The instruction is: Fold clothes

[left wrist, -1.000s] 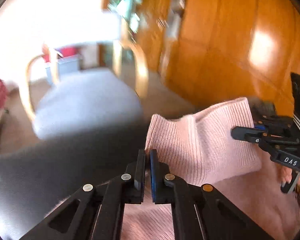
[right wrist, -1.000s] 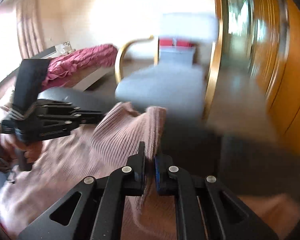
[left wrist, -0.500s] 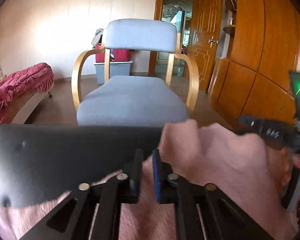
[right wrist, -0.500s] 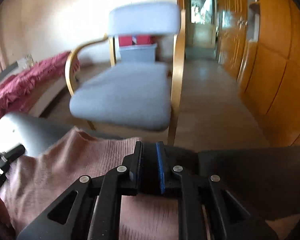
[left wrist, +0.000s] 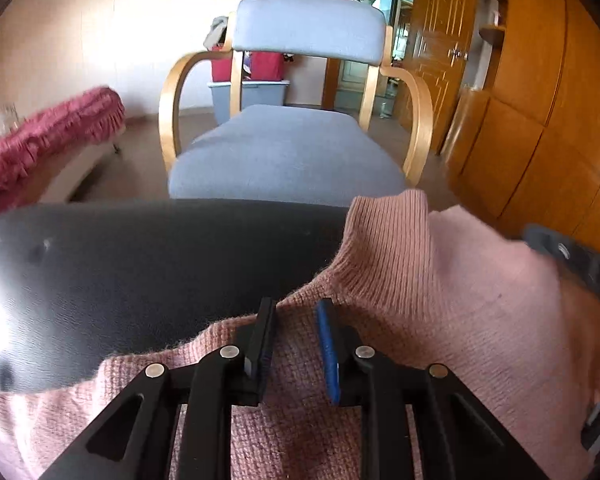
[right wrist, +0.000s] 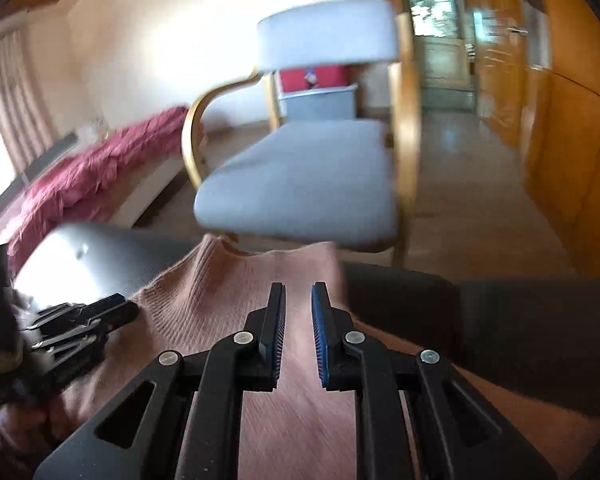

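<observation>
Lying across a dark, glossy tabletop (left wrist: pixel 140 264), a pink ribbed knit sweater (left wrist: pixel 440 288) spreads under both grippers, its ribbed edge turned up near the table's far rim. In the left wrist view, the left gripper (left wrist: pixel 296 320) hovers low over the knit with its 2 fingers parted, pink fabric visible in the gap between the pads and nothing pinched. The black frame of the other tool (left wrist: pixel 572 264) shows at the right border, resting against the sweater. In the right wrist view, the right gripper (right wrist: pixel 298 304) also stands with its fingers apart above the smooth pink cloth, gripping nothing; whether the tips touch the fabric cannot be told. The left gripper's black linkage (right wrist: pixel 76 320) sits at the sweater's left side. Beyond the table stands a grey upholstered armchair with bent wooden arms (left wrist: pixel 288 152), with a crimson ruffled bedspread (left wrist: pixel 40 140) to its left and orange wooden cabinet panels (left wrist: pixel 540 120) to its right.
</observation>
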A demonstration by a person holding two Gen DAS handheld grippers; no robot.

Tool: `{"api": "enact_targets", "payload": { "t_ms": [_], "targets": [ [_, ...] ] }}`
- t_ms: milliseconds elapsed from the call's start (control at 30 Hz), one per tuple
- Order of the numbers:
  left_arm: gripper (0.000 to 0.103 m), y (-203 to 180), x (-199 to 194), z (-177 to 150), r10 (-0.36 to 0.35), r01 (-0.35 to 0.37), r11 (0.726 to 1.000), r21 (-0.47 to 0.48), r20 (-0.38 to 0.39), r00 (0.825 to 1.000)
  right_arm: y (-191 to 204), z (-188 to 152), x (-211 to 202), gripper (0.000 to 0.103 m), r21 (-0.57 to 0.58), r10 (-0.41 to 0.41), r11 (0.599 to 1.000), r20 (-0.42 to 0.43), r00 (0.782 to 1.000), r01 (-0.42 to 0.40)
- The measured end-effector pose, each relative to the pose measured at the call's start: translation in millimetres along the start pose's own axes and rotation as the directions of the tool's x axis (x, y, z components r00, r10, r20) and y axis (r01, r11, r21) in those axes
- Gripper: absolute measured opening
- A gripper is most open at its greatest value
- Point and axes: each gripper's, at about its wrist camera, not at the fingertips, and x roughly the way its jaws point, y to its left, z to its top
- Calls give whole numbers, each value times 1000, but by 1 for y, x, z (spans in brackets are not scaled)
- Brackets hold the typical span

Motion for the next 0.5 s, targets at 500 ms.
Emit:
{"api": "enact_targets", "payload": {
  "t_ms": [500],
  "targets": [
    [31, -28, -55, -77, 275, -275, 927, 256, 38, 961, -60, -72, -59, 15, -21, -222, 975, -151, 963, 221]
  ]
}}
